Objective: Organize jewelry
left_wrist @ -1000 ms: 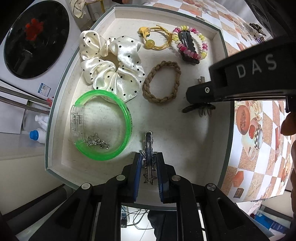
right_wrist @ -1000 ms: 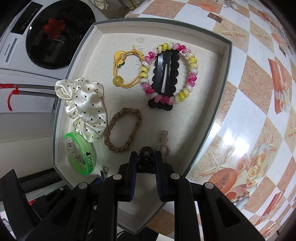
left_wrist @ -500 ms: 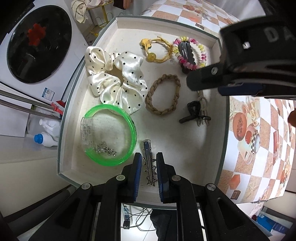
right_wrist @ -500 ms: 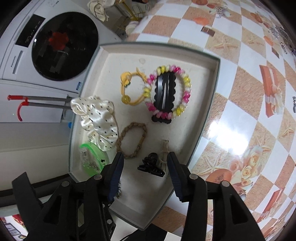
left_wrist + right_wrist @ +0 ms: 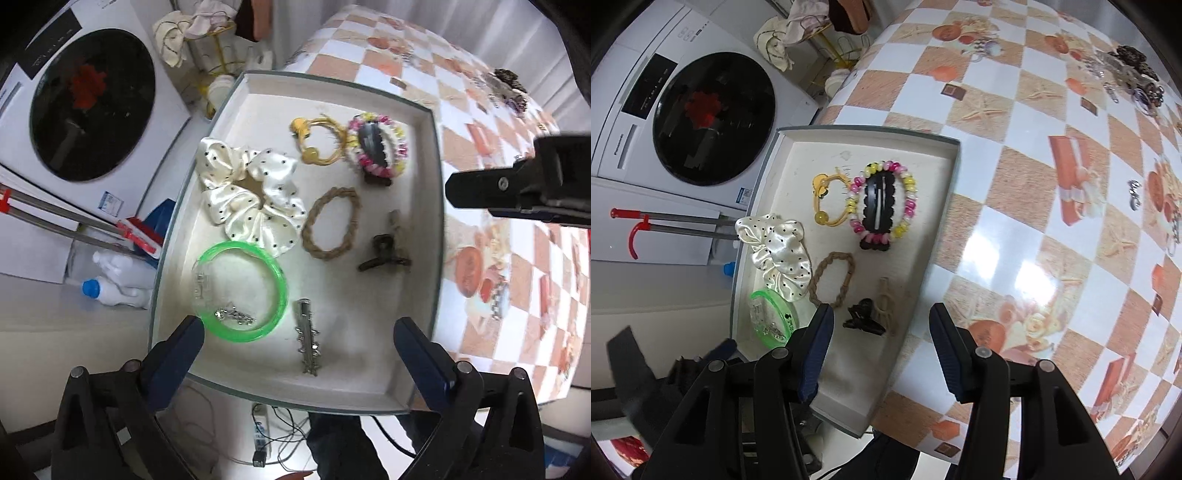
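- My left gripper [image 5: 295,343] hangs over the near edge of the tray [image 5: 436,229], pointing straight down; its jaws are opening to full width and hold nothing. The silver spiked clip [image 5: 309,338] lies flat on the tray floor directly below, clear of both pads.
- My right gripper [image 5: 882,332] is over the tray's right edge, jaws opening to about half width, empty. The black claw clip [image 5: 864,320] lies below it on the tray floor, touching a beige clip [image 5: 885,301].
- Judging by this, both pieces are set down in the tray, and the step in hand is to lift clear and go for more. I would rise straight up, so that no pad drags a clip sideways.
- More jewelry [image 5: 1134,75] waits in a pile at the far right corner of the table [image 5: 1015,229], well apart from the tray; a small silver piece [image 5: 1133,194] lies nearer the right edge.
- Elsewhere in the tray: green bangle [image 5: 242,291] near the left edge with a small chain inside it, polka-dot scrunchie [image 5: 255,195] touching it, braided band [image 5: 332,223] mid-tray, yellow hair tie [image 5: 319,140] and bead bracelet [image 5: 378,147] at the far edge.
- In the way: in the left view my right gripper crosses the tray's right edge, so I should keep the two hands apart on the reach across. A washing machine [image 5: 701,118] stands beyond the table's left edge.
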{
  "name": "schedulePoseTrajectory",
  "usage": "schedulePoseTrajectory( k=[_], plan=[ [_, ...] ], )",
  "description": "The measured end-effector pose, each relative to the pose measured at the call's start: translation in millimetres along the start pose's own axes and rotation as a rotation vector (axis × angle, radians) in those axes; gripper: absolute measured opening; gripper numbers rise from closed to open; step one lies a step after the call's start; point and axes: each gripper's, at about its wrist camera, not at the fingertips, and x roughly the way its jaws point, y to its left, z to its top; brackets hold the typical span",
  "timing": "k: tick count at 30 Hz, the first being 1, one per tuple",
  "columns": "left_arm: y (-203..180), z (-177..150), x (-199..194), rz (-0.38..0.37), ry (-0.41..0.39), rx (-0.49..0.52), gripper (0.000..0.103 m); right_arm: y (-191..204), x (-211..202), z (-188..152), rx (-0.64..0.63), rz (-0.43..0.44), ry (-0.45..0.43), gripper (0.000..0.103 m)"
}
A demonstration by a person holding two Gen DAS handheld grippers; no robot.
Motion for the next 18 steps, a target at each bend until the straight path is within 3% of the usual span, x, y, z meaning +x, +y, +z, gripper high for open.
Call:
schedulePoseTrajectory(
  k=[9, 13, 18],
  plan=[
    [5.2, -3.3, -13.5, 0.009, -0.016, 0.005, 0.103, -6.5, -8.5, -15.8, 0.014, -0.029, -0.003, 0.058],
    [8.1, -6.9, -19.5, 0.006, -0.018, 0.005, 0.103, -5.5, -15.9, -23.2, -0.005, -0.052, -0.010, 0.075],
    [10.0, -6.9, -33.0, 0.014, -0.039, 0.001, 0.103, 0.9, -28.1, -29.2, -0.044, -0.089, -0.032, 0.079]
  ],
)
